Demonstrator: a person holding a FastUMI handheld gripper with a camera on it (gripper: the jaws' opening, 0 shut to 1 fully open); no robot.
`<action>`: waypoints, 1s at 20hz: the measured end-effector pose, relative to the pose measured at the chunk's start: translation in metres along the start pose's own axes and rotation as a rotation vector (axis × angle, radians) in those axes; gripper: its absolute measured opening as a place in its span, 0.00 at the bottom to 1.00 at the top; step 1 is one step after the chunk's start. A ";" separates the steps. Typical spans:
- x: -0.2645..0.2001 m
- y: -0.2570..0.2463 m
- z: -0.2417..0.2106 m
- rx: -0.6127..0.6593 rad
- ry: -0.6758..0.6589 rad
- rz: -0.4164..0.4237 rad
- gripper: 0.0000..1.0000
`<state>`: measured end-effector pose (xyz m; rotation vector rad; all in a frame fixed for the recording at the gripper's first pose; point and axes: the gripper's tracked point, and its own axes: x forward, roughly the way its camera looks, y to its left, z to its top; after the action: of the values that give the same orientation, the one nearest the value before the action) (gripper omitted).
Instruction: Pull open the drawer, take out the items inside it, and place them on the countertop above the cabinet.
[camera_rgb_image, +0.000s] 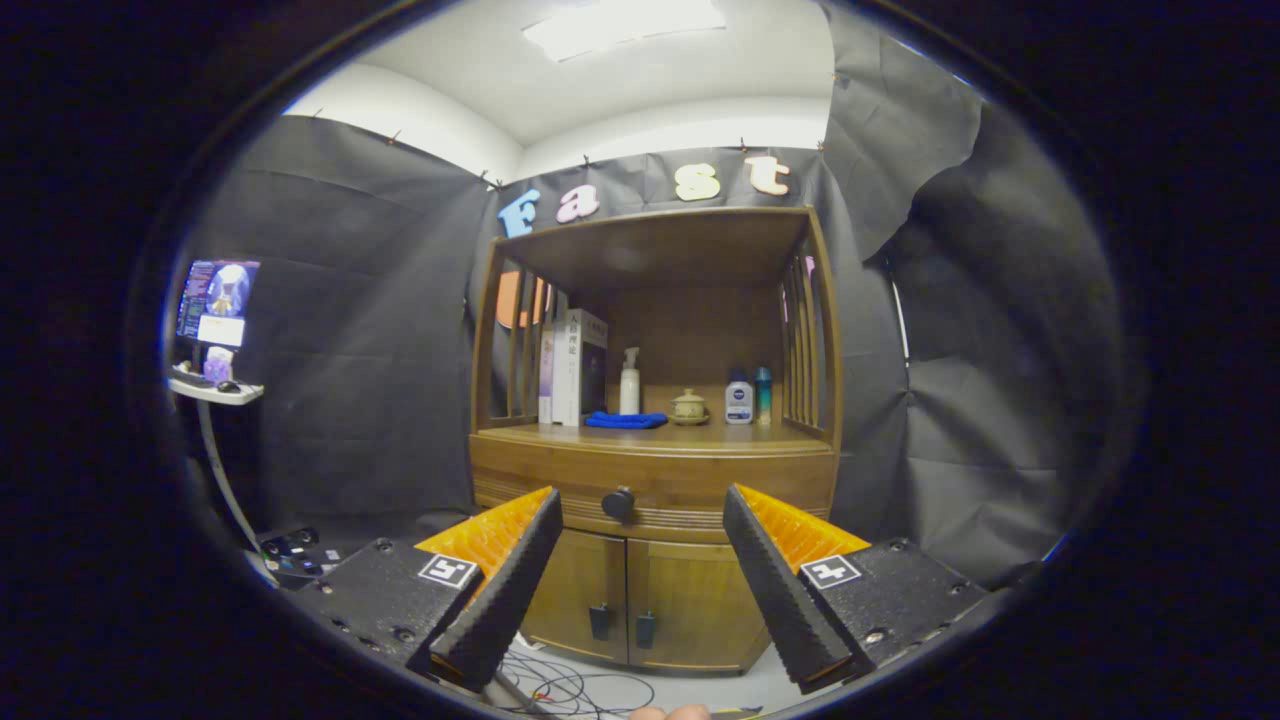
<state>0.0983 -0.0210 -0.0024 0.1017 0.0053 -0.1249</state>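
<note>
A wooden cabinet (655, 470) stands ahead of me against the booth wall. Its drawer (690, 485) is closed, with a dark round knob (618, 503) on its front. The knob lies beyond my fingertips, between the two fingers and nearer the left one. My gripper (640, 505) is open, its black and orange fingers (505, 575) spread wide with nothing between them. The countertop (700, 436) above the drawer holds books (572, 368), a blue cloth (626, 420), a white spray bottle (629, 381), a small teapot (689, 407) and two bottles (748, 397). The drawer's inside is hidden.
Two lower cabinet doors (640, 600) with dark handles sit under the drawer. Cables (570, 690) lie on the floor in front. A monitor (215, 300) on a stand is off to the left. Slatted sides enclose the shelf above the countertop.
</note>
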 end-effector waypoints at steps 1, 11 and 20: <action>0.019 0.004 -0.001 -0.009 0.004 -0.011 1.00; 0.177 0.028 -0.064 -0.042 0.170 -0.100 1.00; 0.224 0.032 -0.111 -0.084 0.270 -0.152 0.98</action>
<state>0.3246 -0.0062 -0.1126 0.0330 0.2876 -0.2619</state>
